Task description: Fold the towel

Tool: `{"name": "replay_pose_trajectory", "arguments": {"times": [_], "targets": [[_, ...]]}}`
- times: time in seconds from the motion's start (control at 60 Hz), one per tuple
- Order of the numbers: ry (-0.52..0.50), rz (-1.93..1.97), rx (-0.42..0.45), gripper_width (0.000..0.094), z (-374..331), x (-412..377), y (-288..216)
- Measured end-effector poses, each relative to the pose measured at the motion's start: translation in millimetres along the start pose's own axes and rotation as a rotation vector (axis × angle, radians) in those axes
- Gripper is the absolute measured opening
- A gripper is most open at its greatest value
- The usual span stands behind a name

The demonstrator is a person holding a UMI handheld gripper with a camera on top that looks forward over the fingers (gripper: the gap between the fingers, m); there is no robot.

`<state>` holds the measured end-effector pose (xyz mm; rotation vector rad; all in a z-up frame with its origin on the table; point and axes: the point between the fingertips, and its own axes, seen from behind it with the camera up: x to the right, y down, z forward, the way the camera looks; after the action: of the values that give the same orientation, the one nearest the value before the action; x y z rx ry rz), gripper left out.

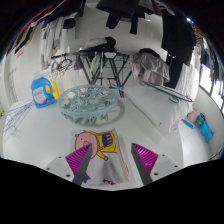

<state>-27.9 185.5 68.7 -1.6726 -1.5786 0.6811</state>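
Two pink-padded fingers (80,160) stand well apart on the gripper (112,162), holding nothing; one colourful towel (100,143) lies between and just ahead of them on a white table (160,120), one patterned plate (90,101) beyond.

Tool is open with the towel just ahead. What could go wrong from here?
1. The open tool has the towel's colourful edge off-centre between its fingers, nearer one pad. Closing may pinch only a sliver, which could slip.
2. The towel looks bunched rather than flat, so a fold may come out uneven.
3. A blue and yellow object sits beside the towel, and a dragged towel might knock it.
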Motion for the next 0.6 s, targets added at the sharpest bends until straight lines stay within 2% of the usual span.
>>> {"name": "replay_pose_trajectory", "arguments": {"times": [0.083, 0.35, 0.45, 0.6], "targets": [[0.013, -0.017, 0.016, 0.0863, -52, 4, -11], [-0.004, -0.003, 0.002, 0.0849, -248, -13, -18], [-0.008, 0.009, 0.012, 0.085, -283, -21, -12], [0.005, 0.01, 0.034, 0.0851, -301, -25, -8]]}}
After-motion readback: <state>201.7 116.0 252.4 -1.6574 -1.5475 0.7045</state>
